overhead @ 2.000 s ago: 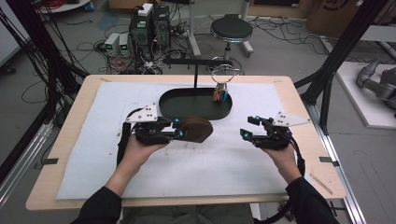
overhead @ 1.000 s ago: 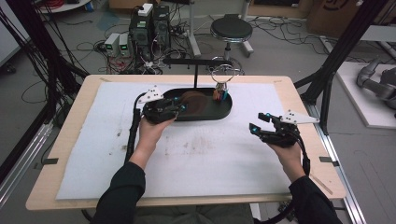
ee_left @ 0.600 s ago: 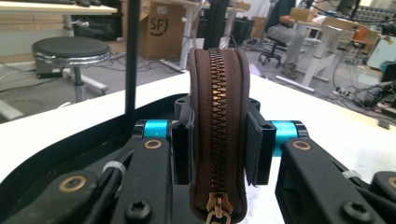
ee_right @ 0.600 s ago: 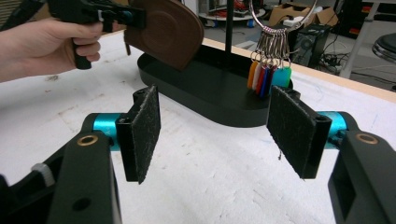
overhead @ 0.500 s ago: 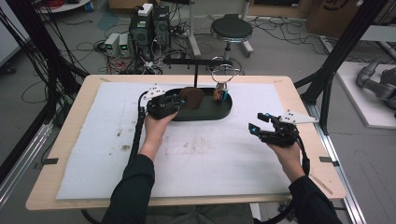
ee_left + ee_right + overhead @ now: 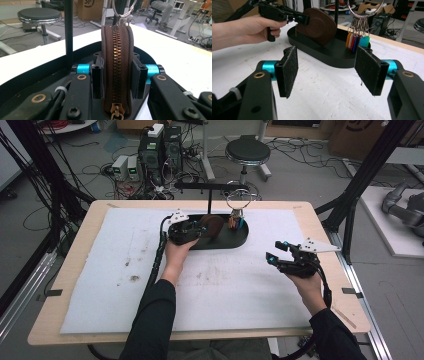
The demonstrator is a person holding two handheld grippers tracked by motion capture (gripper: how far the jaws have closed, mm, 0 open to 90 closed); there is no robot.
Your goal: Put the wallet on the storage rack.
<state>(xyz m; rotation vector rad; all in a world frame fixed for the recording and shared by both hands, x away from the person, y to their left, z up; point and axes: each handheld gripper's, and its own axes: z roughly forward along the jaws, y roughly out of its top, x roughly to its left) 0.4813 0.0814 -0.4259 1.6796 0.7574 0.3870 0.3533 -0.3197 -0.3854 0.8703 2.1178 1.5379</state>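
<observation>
A round brown zippered case stands on edge in my left gripper, which is shut on it over the black oval tray. In the left gripper view the case sits between both pads with its brass zipper facing the camera. The right gripper view shows the case from the side, above the tray. My right gripper hovers open over the white mat at the right, nothing between its pads.
A black post rises from the tray with a crossbar. A metal ring with several coloured key tags hangs at the tray's right end; the tags show in the right gripper view too. Cables and a stool lie beyond the table.
My left gripper has carried the brown case from the mat up onto the tray and then rightward toward the post. The right gripper has stayed where it was.
</observation>
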